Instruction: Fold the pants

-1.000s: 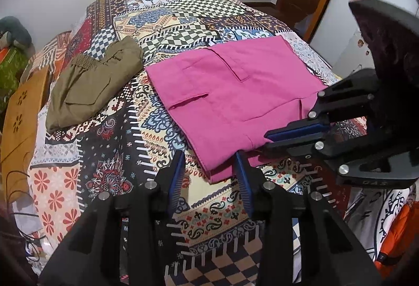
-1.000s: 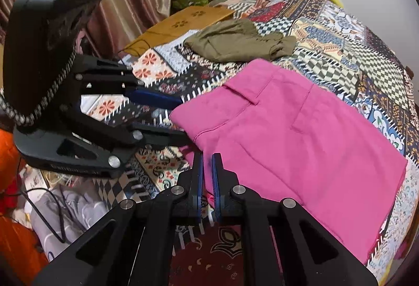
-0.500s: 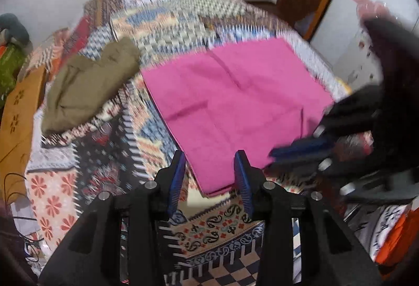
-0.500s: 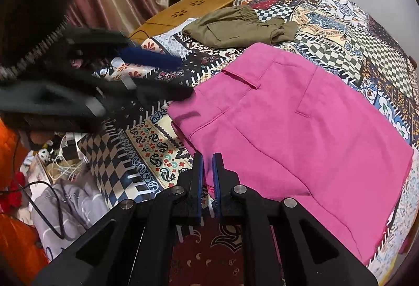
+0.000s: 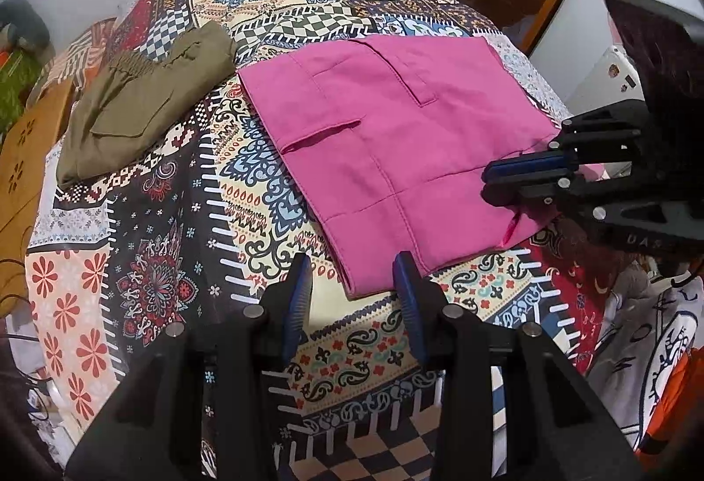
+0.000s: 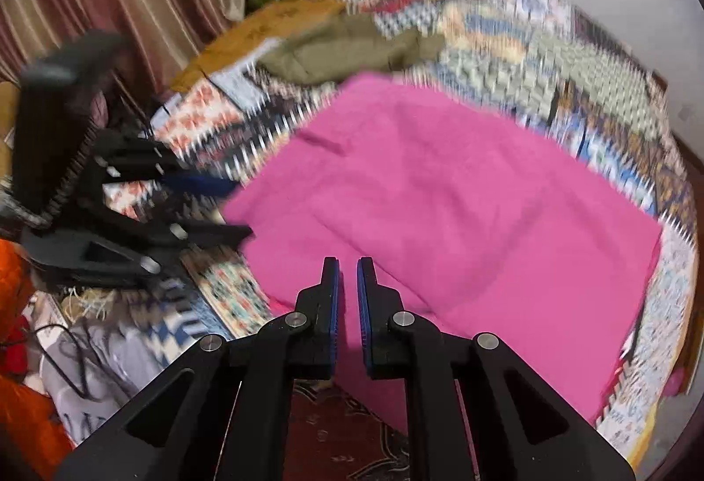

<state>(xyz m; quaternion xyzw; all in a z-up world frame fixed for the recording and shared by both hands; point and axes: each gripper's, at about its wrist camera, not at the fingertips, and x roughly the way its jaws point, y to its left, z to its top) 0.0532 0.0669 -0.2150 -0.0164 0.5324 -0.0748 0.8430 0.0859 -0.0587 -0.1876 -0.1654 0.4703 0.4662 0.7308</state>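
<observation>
On the bed's left edge lay the olive pants. Our left gripper hung released at the near edge, framing the pink pants' corner; our right gripper, nearly clenched, grasped nothing.

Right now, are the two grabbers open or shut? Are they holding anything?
Left gripper: open, holding nothing, just short of the pink pants.
Right gripper: nearly shut, a thin gap shows, nothing in it.

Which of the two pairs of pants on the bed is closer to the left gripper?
The pink pants: their near corner lies just ahead of the left gripper. The olive pants lie farther back, off to the left.
</observation>
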